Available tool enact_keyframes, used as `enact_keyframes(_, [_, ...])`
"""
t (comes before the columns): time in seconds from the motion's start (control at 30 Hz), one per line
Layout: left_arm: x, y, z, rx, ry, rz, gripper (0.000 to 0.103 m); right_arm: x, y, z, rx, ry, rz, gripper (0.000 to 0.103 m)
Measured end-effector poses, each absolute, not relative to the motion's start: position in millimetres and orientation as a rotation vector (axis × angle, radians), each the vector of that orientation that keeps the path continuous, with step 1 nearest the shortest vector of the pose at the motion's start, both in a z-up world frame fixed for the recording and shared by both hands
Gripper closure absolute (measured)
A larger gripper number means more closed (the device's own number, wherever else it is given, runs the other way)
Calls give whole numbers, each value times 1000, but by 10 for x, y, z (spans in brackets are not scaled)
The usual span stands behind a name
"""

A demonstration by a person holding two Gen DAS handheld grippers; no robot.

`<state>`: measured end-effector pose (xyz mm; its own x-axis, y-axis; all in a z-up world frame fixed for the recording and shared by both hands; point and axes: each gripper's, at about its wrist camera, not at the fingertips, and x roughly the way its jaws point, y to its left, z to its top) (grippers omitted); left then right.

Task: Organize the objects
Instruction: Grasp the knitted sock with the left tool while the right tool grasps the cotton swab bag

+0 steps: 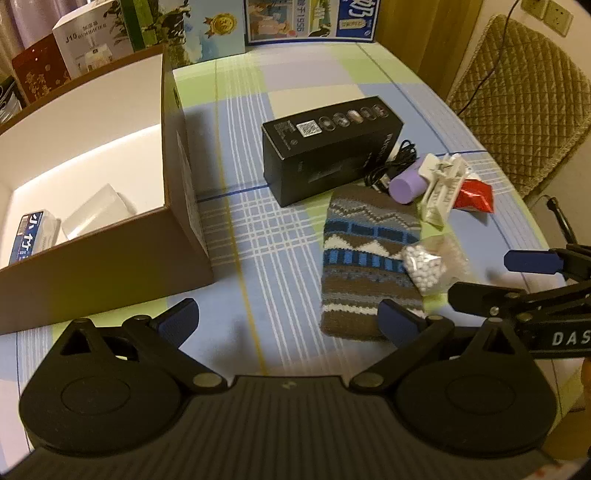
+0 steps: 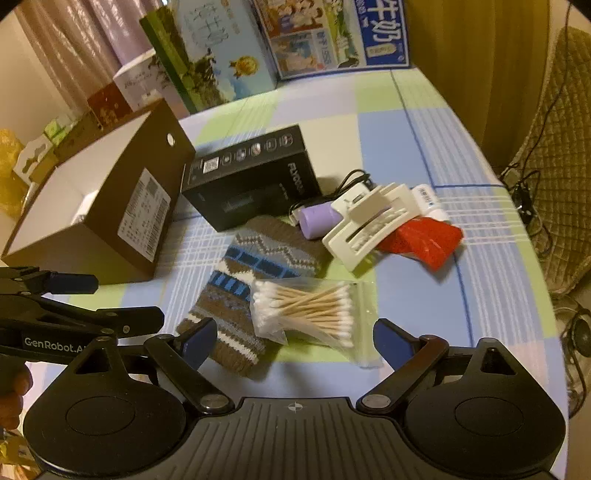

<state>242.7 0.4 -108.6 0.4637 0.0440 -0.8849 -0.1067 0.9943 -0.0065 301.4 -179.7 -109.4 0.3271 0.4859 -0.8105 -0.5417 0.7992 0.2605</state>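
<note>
An open brown cardboard box (image 1: 184, 177) (image 2: 122, 206) stands at the left; a blue-labelled packet (image 1: 31, 236) and a clear case (image 1: 96, 214) lie inside. On the checked tablecloth lie a black box (image 1: 328, 147) (image 2: 255, 177), a knitted pouch (image 1: 365, 258) (image 2: 251, 273), a bag of cotton swabs (image 2: 306, 310) (image 1: 424, 266), a purple cylinder (image 2: 317, 219) (image 1: 404, 184), a white hair claw (image 2: 369, 221) (image 1: 441, 184), a red packet (image 2: 424, 240) (image 1: 474, 194) and a black cable (image 2: 351, 181). My left gripper (image 1: 288, 321) is open and empty between box and pouch. My right gripper (image 2: 291, 339) is open and empty, just before the swab bag.
Printed cartons (image 1: 310, 18) (image 2: 332, 33) and gift boxes (image 1: 92, 40) line the table's far edge. A quilted chair (image 1: 517, 99) stands past the right edge, with cables on it. The other gripper shows in each view, right gripper (image 1: 535, 280) and left gripper (image 2: 66, 302).
</note>
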Motion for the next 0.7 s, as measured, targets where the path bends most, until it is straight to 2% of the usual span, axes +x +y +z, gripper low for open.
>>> enact_keyframes(0.3, [2529,89,-1270,-73,1122,137,2,3191,-1663,-1352,-77,1049,647,22])
enact_keyframes(0.5, [2583,55,-1317,-74,1129,116,2,3216,-1691,-1436,-91,1027,657,36])
enact_keyframes(0.7, [2657,-49,-1325,-63,1123,65,2,3156,-1800,-1411,-127,1014,645,38])
